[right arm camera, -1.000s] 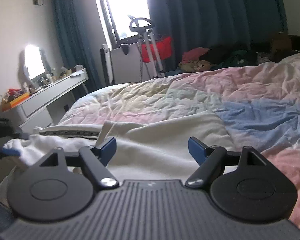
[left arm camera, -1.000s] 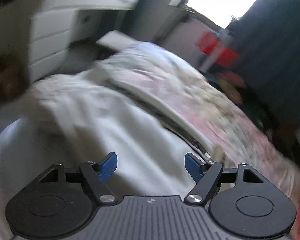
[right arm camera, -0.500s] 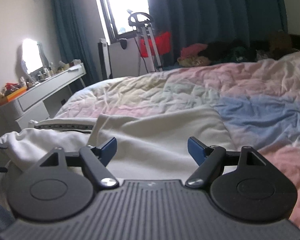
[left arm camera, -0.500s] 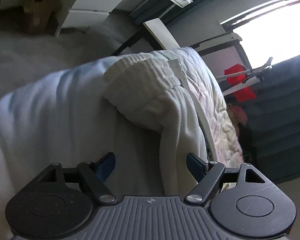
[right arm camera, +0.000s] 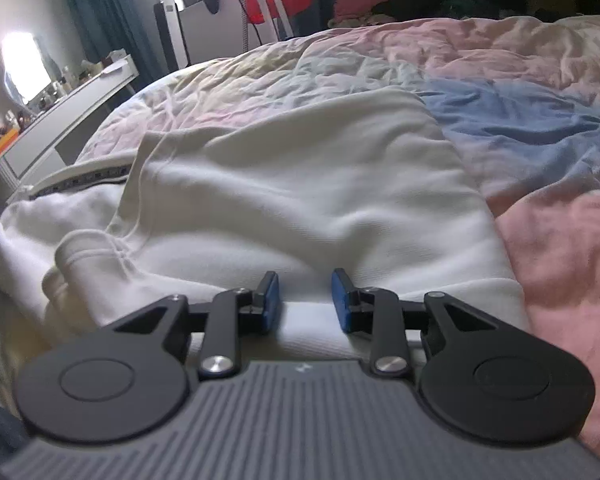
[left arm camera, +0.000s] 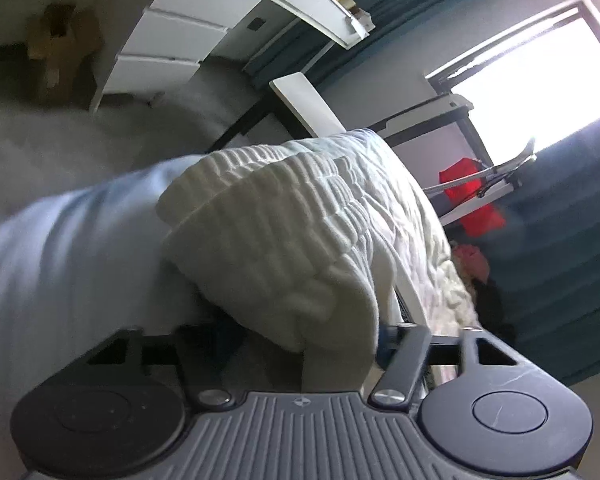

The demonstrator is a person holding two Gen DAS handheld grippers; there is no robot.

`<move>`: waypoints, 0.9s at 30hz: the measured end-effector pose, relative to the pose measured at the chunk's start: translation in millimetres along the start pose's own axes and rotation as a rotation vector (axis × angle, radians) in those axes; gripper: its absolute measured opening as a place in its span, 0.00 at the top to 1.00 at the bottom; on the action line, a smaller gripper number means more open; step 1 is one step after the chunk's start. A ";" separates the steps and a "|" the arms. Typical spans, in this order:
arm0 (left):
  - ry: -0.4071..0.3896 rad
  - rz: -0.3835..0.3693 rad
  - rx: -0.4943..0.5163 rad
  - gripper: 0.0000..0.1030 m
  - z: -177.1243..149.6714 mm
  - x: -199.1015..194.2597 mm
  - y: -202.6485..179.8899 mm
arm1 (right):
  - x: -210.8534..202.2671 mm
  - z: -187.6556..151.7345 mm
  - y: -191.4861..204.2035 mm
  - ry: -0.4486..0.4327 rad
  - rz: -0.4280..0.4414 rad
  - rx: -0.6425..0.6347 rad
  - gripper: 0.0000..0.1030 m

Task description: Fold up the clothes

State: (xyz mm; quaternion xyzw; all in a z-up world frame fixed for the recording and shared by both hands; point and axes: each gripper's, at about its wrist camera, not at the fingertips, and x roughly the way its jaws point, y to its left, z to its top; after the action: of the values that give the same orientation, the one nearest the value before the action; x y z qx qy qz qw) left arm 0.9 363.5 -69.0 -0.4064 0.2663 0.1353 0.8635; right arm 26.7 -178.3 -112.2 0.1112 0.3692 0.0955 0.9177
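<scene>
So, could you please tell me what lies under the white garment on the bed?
The white garment lies on a pastel patchwork quilt, with a patterned strap emerging at its left edge. Whatever else lies beneath is covered.

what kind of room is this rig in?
Almost certainly a home bedroom. The white garment lies on a bed with a pastel patchwork quilt; a white dressing table with a lit mirror stands alongside, and dark teal curtains hang by the window.
</scene>
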 end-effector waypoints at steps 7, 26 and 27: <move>-0.134 0.101 0.307 0.81 -12.1 -16.6 -91.5 | -3.3 2.6 -1.4 -0.011 -0.005 0.015 0.70; -0.353 -0.165 1.046 0.81 -247.3 -19.4 -345.2 | -103.9 47.7 -86.6 -0.384 -0.056 0.316 0.67; -0.323 -0.177 1.103 0.81 -271.2 -6.7 -347.0 | -105.4 48.1 -89.1 -0.392 -0.057 0.319 0.66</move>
State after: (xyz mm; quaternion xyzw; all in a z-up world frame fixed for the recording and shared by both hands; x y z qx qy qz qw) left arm 56.6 -66.1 10.2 0.1084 0.1273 -0.0359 0.9853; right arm -6.1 -297.2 -33.7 0.2606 0.1973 -0.0131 0.9450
